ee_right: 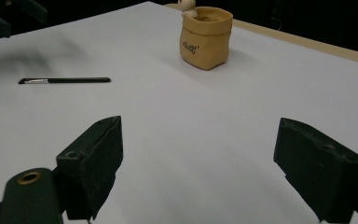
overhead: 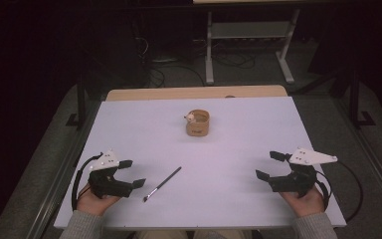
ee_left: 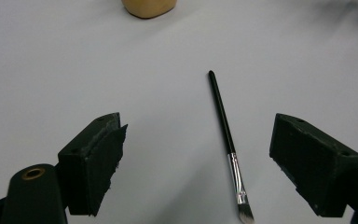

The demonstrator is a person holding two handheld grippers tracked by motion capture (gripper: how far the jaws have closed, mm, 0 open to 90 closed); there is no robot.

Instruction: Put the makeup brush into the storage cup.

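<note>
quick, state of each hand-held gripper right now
Left hand-held gripper: open, holding nothing; the brush lies on the table just beyond it.
Right hand-held gripper: open, holding nothing.

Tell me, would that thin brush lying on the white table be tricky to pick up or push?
Probably a bit. The brush lies flat on the table, so jaws must pinch a very slim handle. Its round-looking handle may roll if nudged sideways. It looks stiff and light, though the bristle tip could bend.

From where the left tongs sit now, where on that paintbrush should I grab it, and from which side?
Take the paintbrush at mid-handle, coming from above with the left tongs, which are open and nearest. It lies flat on the table, so straddle the thin black handle crosswise, clear of the metal ferrule and bristles.
</note>
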